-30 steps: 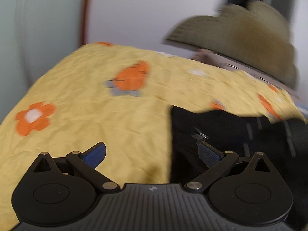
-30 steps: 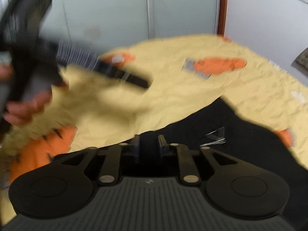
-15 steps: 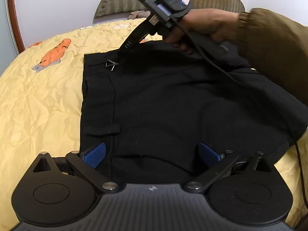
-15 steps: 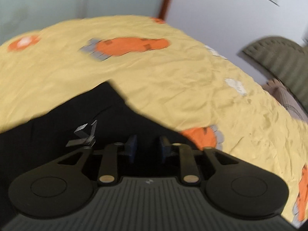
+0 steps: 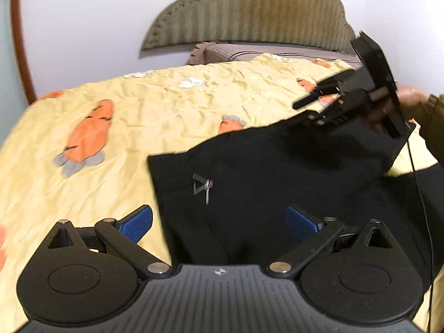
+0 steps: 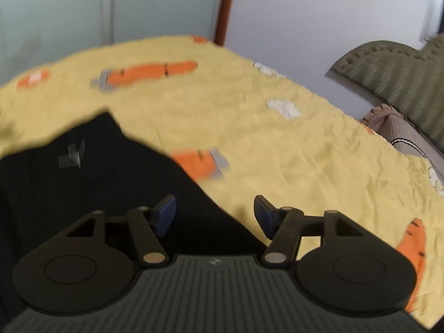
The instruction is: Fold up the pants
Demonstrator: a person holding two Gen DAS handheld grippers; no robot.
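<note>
Black pants [image 5: 277,177] lie folded on a yellow bedspread [image 5: 166,105] with orange carrot prints. A small metal clasp [image 5: 204,186] shows near their left edge. My left gripper [image 5: 219,222] is open and empty, low over the pants' near left edge. My right gripper [image 5: 322,105] shows in the left wrist view, held above the pants' far right corner. In the right wrist view the right gripper [image 6: 215,213] is open and empty over the pants' [image 6: 83,180] far edge, where the clasp [image 6: 72,155] also shows.
An olive padded headboard [image 5: 249,14] and a grey pillow [image 5: 222,52] stand at the far end of the bed. White wall lies behind. A frosted sliding door [image 6: 83,8] with a brown frame [image 6: 226,5] stands beyond the bed's left side.
My right gripper has opened and let go of the pants' edge, moving to the right. My left gripper has swung left toward the pants' left edge and stays open.
</note>
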